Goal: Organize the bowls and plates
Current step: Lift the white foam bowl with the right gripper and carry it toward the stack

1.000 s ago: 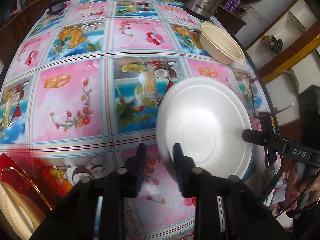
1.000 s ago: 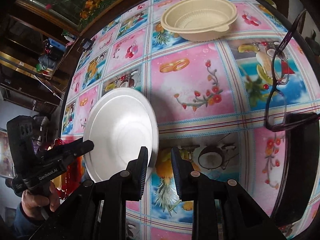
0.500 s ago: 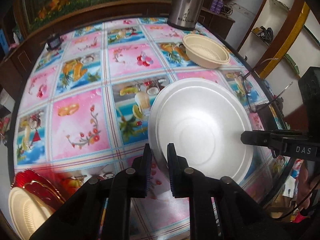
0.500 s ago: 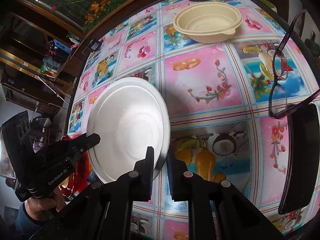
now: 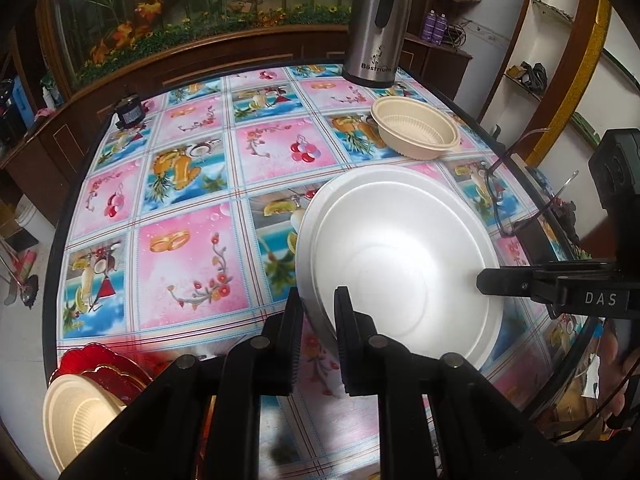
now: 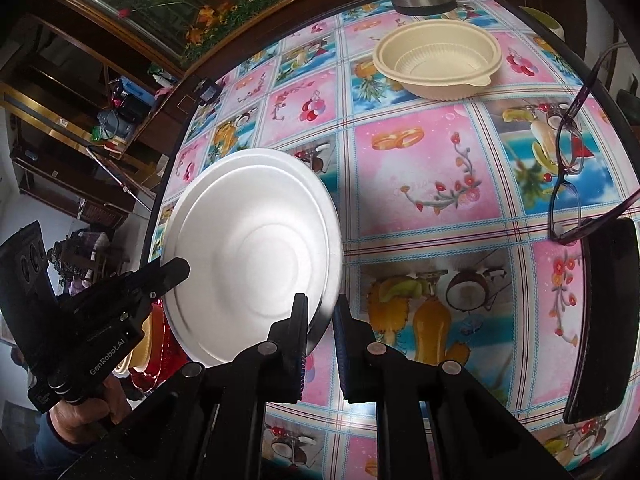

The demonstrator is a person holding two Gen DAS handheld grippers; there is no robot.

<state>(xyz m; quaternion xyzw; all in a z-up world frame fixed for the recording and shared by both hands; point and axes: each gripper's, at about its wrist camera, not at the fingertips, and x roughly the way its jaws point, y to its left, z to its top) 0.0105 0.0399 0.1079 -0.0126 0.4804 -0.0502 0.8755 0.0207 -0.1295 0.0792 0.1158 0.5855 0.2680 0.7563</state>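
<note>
We hold the white plate [image 5: 400, 264] tilted above the table [image 5: 180, 216], left gripper [image 5: 318, 312] and right gripper [image 6: 320, 316] each pinching opposite rims—uneven pulls could snap or drop it.

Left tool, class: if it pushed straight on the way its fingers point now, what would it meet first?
The white plate. The left tool already has the plate's near rim between its fingers, so going on would only drive that rim deeper. The right tool grips the opposite edge.
</note>
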